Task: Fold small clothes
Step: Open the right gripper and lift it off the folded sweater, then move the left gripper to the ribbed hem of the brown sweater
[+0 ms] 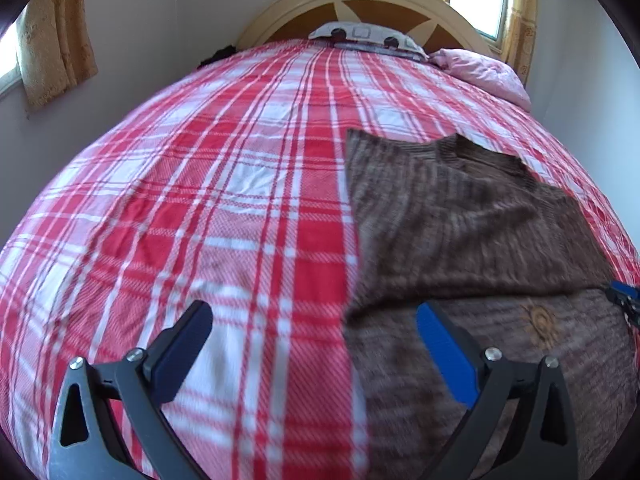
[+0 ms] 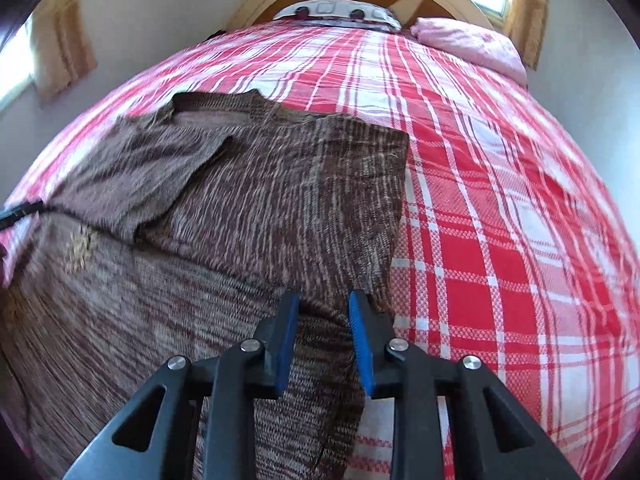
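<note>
1. A brown striped knitted sweater [image 2: 248, 208] lies on a bed covered by a red and white checked blanket [image 1: 192, 208], partly folded, with a sleeve laid across its body.
2. The left tool [image 1: 314, 334] hangs above the sweater's left edge, its jaws wide apart and empty.
3. The right tool [image 2: 324, 308] sits over the sweater's right edge, its blue pads [image 2: 360, 332] a small gap apart; whether knit is caught between them I cannot tell.
4. Risk, as I judge it: the loose knit may slide or bunch if only one layer is pinched, spoiling the fold.
5. Only the right view shows the neckline [image 2: 212, 106]; the left view shows bare blanket beside the garment.
</note>
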`<state>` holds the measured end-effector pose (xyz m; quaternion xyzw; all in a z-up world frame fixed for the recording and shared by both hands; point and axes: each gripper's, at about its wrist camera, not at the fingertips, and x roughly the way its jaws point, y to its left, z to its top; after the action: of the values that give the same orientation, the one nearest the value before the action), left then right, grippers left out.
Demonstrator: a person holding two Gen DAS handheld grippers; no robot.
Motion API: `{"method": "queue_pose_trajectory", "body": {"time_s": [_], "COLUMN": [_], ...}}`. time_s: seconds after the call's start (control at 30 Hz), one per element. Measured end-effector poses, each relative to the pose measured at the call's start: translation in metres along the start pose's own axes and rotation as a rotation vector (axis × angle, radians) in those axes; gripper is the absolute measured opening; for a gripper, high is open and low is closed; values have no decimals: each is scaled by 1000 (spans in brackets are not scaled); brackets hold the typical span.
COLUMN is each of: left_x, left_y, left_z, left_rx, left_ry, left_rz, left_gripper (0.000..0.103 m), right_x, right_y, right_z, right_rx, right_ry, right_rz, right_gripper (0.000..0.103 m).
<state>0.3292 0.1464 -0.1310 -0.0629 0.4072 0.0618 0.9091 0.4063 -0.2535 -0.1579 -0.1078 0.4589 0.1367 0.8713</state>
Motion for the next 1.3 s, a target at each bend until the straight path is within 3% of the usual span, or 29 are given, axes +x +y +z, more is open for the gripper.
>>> {"method": "queue_pose_trajectory", "body": {"time_s": [0.13, 0.23, 0.73, 0.83, 0.87, 1.3], "left_x": [2, -3, -36, -46, -49, -79], "left_y": [-26, -38, -31, -32, -32, -32], "left_z": [-15, -25, -65, -76, -79, -111], "left_rx": [89, 144, 123, 125, 128, 131], "left_ry": [68, 62, 61, 56, 55, 54], "left_rz": [48, 62, 99, 89, 91, 31], "left_gripper": [103, 103, 103, 103, 103, 103], "right_x": [-2, -14, -46, -56, -58, -94], "right_y": [-5, -7, 4, 13, 15, 23], "right_z": [2, -1, -45, -60, -64, -118], "right_rx": [52, 98, 76, 57, 50, 95], "right_ry": [-12, -24, -23, -35, -35, -38], "right_rz": [22, 56, 81, 73, 65, 59], "right_gripper": [28, 29, 29, 46, 47, 48]}}
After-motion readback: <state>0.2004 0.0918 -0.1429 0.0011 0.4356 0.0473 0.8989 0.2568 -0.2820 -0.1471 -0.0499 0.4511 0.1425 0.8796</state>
